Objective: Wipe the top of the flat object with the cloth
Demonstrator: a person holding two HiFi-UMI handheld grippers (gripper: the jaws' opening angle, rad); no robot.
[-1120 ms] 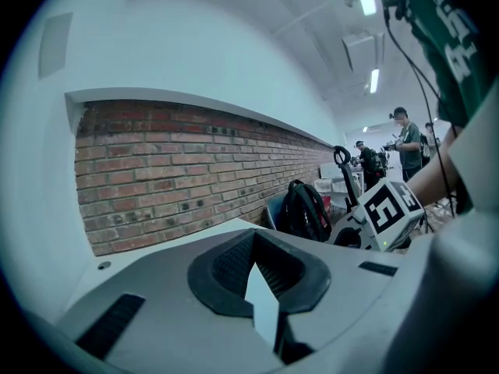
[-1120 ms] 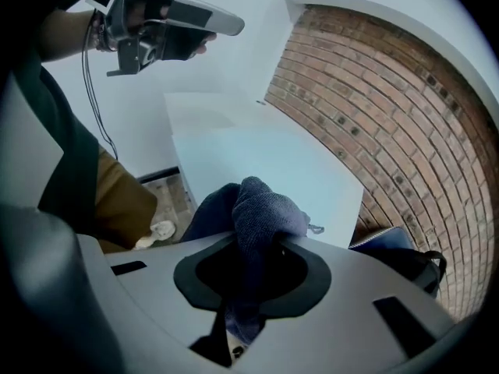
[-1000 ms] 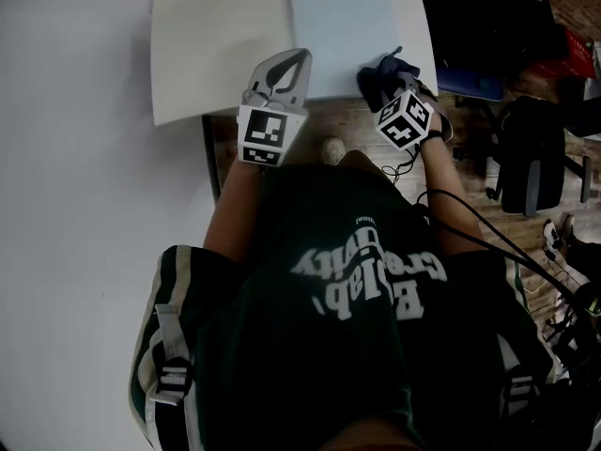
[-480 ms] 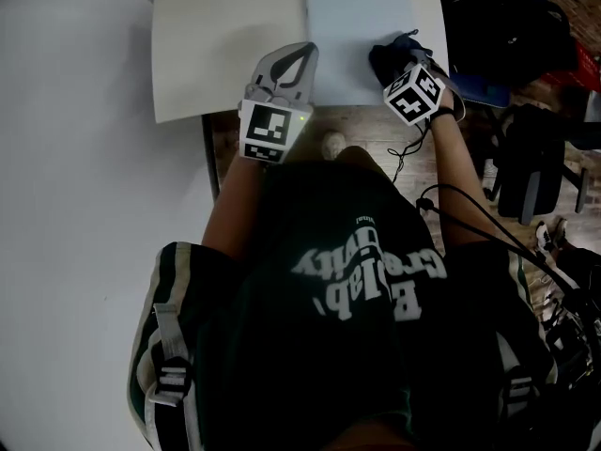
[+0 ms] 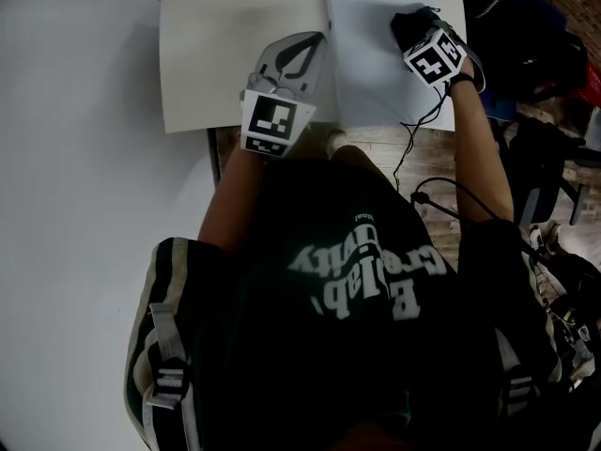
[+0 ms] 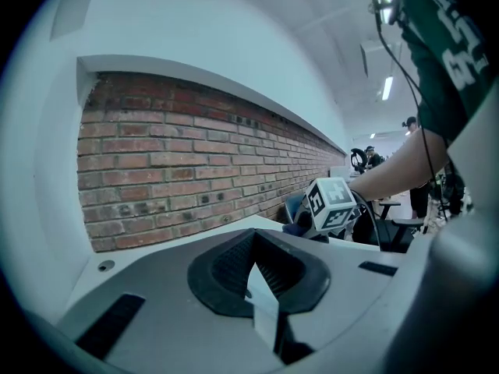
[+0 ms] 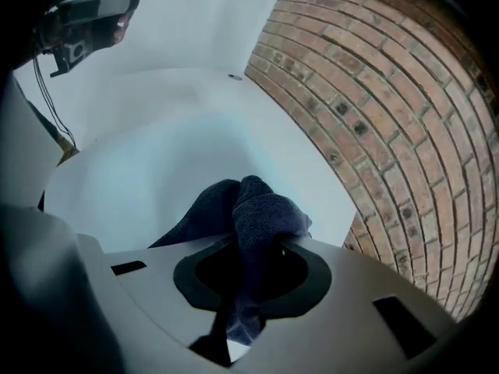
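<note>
A pale blue flat object [image 5: 366, 73] lies on the white table [image 5: 225, 54]; it also fills the middle of the right gripper view [image 7: 179, 154]. My right gripper [image 5: 418, 38] is shut on a dark blue cloth [image 5: 404, 24] and holds it on the flat object's right side, near the far end. The bunched cloth [image 7: 257, 209] sticks out between the jaws of the right gripper [image 7: 245, 287]. My left gripper [image 5: 315, 40] lies at the flat object's left edge, jaws shut, with nothing I can make out in them. From the left gripper [image 6: 256, 267] I see the right gripper's marker cube [image 6: 331, 205].
The table's near edge [image 5: 282, 125] runs just in front of the person's body. Dark bags and a chair [image 5: 535, 158] stand on the wooden floor at the right, with cables [image 5: 423, 195] trailing from the right gripper. A brick wall [image 7: 390, 131] lies beyond the table's far side.
The right gripper has carried the cloth away from the person's body, along the flat object's right side toward its far end. The left gripper has stayed at the left edge.
</note>
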